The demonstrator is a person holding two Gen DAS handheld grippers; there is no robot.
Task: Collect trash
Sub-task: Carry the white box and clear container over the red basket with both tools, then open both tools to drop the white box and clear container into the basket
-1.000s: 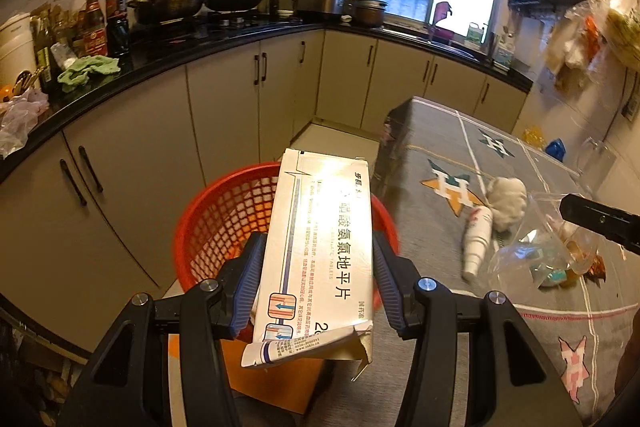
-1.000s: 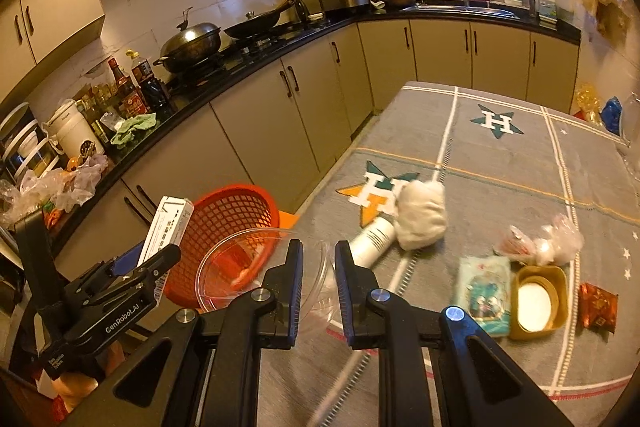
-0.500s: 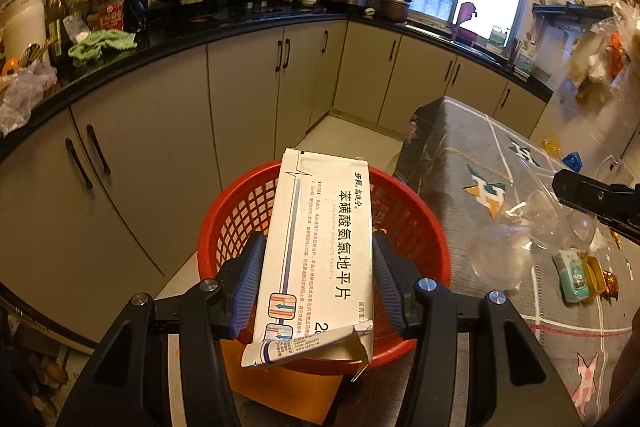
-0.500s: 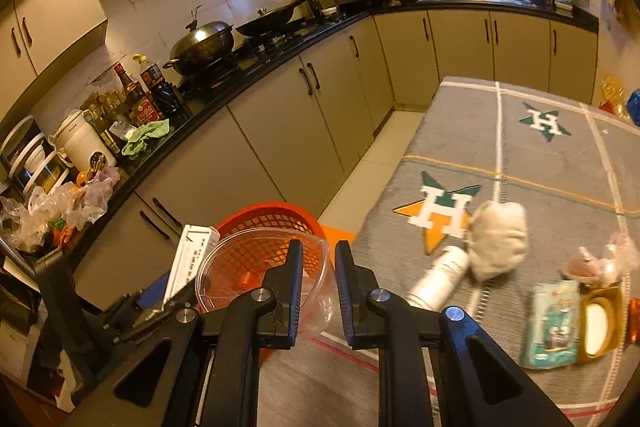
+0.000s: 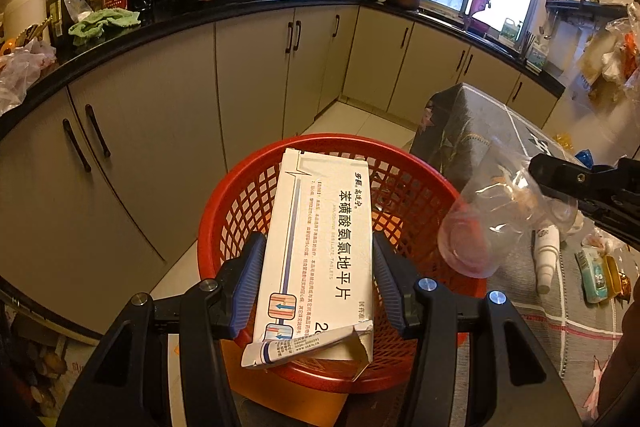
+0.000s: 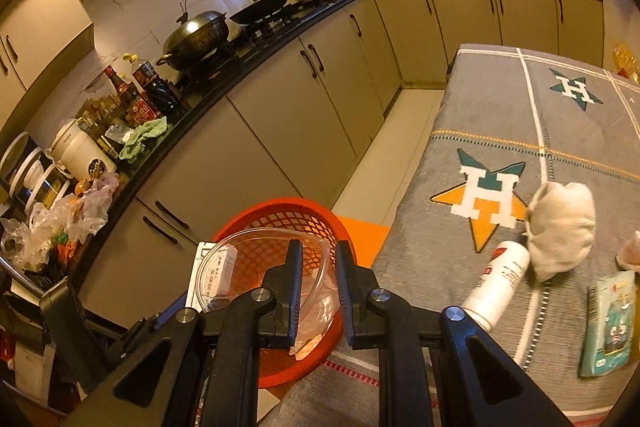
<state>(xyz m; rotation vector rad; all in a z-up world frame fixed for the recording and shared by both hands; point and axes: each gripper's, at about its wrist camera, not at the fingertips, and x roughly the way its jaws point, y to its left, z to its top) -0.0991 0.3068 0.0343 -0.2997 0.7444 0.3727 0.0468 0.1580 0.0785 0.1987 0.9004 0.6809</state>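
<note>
The left gripper point(image 5: 316, 283) is clamped on a white box point(image 5: 320, 251), its pads pressing both long sides, and the box hangs over the red basket point(image 5: 404, 183). The right gripper point(image 6: 318, 291) is closed on the wall of a clear plastic bowl point(image 6: 240, 267), also above the basket point(image 6: 280, 211), maybe slightly nearer to the table point(image 6: 500, 99). Farther, on the table, lie a white bottle point(image 6: 500, 279), a crumpled cloth point(image 6: 560, 227) and a blue packet point(image 6: 608, 323).

Colours noted: kitchen trash run

Red lattice basket point(image 5: 420, 195); white medicine box point(image 5: 320, 251) with black print and blue stripe; clear plastic lid point(image 6: 264, 275), orange-smeared; grey cloth on the surface point(image 6: 500, 99), white grid lines, green-orange star motifs with white H; beige cabinets point(image 5: 168, 131), black handles.
</note>
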